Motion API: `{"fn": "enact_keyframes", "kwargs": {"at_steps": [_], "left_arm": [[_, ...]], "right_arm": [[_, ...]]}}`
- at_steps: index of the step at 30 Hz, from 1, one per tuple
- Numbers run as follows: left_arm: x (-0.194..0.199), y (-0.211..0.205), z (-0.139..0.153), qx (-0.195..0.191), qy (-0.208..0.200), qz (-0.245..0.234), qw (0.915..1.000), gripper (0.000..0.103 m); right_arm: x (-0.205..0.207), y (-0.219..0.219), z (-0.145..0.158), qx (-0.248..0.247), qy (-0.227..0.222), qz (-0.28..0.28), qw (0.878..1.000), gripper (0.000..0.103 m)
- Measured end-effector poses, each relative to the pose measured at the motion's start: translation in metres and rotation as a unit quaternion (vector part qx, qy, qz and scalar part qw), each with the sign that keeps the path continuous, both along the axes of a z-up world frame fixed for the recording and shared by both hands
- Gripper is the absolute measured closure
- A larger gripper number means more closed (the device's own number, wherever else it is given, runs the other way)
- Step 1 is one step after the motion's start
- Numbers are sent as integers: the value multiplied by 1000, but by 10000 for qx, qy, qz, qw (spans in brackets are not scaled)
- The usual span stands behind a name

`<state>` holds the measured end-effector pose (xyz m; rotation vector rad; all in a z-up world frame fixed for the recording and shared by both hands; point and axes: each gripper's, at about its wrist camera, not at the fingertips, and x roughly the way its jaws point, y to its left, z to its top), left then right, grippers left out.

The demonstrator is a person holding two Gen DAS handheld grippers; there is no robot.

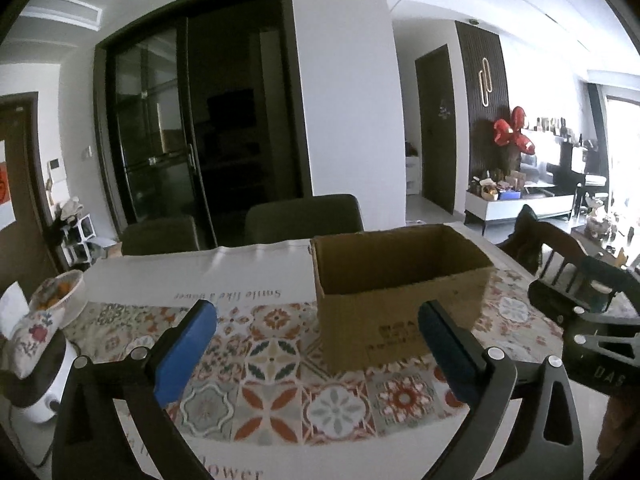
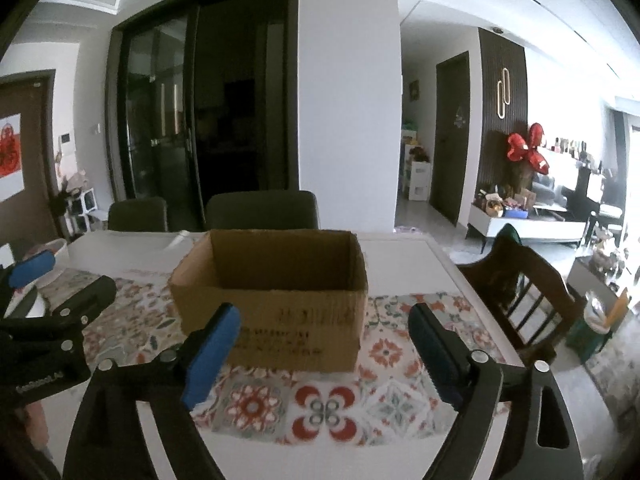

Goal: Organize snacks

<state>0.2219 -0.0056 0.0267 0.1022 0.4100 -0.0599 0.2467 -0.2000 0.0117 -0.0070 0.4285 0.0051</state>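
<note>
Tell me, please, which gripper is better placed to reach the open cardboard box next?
Probably the right gripper: the cardboard box sits nearly centred between its open fingers. From the left gripper, also open, it lies off to the right.

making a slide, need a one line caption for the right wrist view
Open right gripper facing an open cardboard box on a patterned tablecloth.

- A white table carries a patterned tile-print cloth.
- An open cardboard box stands on the cloth.
- A bowl sits at the table's left edge.
</note>
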Motion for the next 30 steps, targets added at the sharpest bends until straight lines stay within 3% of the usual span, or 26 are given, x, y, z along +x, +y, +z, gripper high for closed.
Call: {"fn": "enact_keyframes", "kwargs": {"at_steps": [12,30], "left_arm": [[-75,6,2,-97,20,3,10000,0],[-118,5,2,40,-39,-94,9999,0]], "right_arm": [[-73,5,-3,159,2,66,9999,13],[-132,7,-3,64,-113,-93,9999,13]]}}
